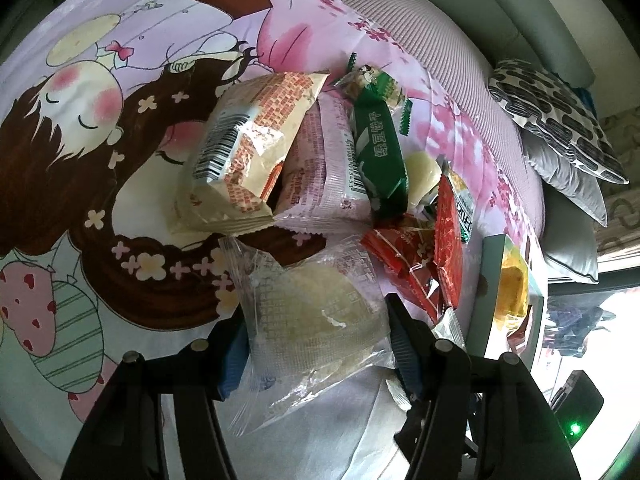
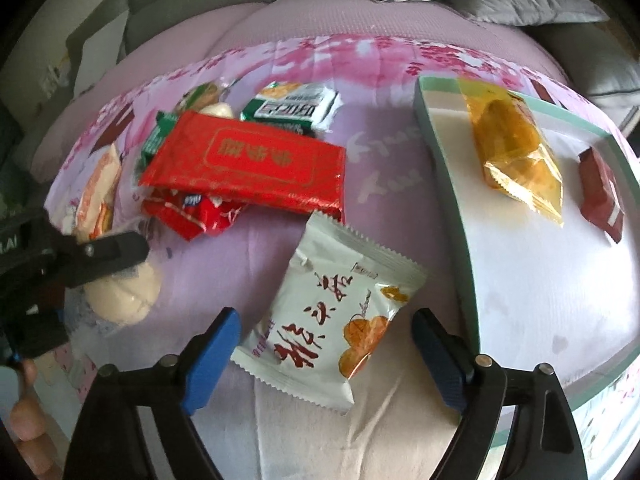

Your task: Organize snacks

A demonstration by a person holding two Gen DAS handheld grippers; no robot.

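Note:
My left gripper [image 1: 316, 340] has its jaws around a clear wrapped pale pastry [image 1: 316, 312], touching both sides; it also shows in the right wrist view [image 2: 120, 292] under the left gripper's finger [image 2: 112, 258]. My right gripper [image 2: 326, 344] is open with a white snack packet [image 2: 336, 312] with red characters between its fingers, lying on the cloth. A pile of snacks lies beyond: a cream packet [image 1: 256, 140], a pink packet [image 1: 320, 168], a green packet [image 1: 380, 148], and red packets [image 2: 244, 164]. A teal-rimmed white tray [image 2: 448, 184] holds a yellow packet [image 2: 516, 152] and a dark red one [image 2: 600, 196].
Everything lies on a pink cartoon-print cloth [image 1: 100, 120] over a sofa. A patterned cushion [image 1: 560, 120] and grey cushions [image 1: 572, 192] sit at the far right. The tray also shows at the right in the left wrist view [image 1: 490, 280].

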